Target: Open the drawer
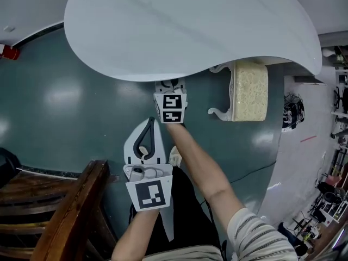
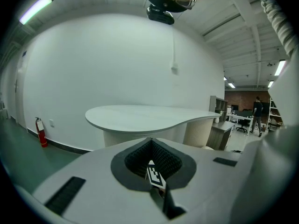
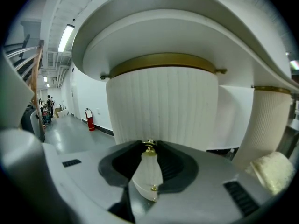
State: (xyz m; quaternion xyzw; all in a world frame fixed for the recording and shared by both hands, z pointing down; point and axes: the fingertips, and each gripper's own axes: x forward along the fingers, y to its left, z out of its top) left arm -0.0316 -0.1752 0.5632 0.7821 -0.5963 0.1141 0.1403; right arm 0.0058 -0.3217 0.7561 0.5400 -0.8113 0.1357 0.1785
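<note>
1. Right gripper view: the right tongs (image 3: 149, 145) are clamping the gold knob (image 3: 150, 148) of the drawer (image 3: 161, 118), closed, under the table (image 3: 187, 27).
2. The left tongs (image 2: 150, 140) are hanging shut, empty.
3. The grasp is looking set; a straight pull back is coming next.

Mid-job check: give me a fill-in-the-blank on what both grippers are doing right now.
1. The right gripper is shut on a white, gold-tipped drawer ____.
2. The right gripper reaches ____ the white tabletop.
3. The left gripper, jaws together, holds ____.
Missing: handle; under; nothing.
</note>
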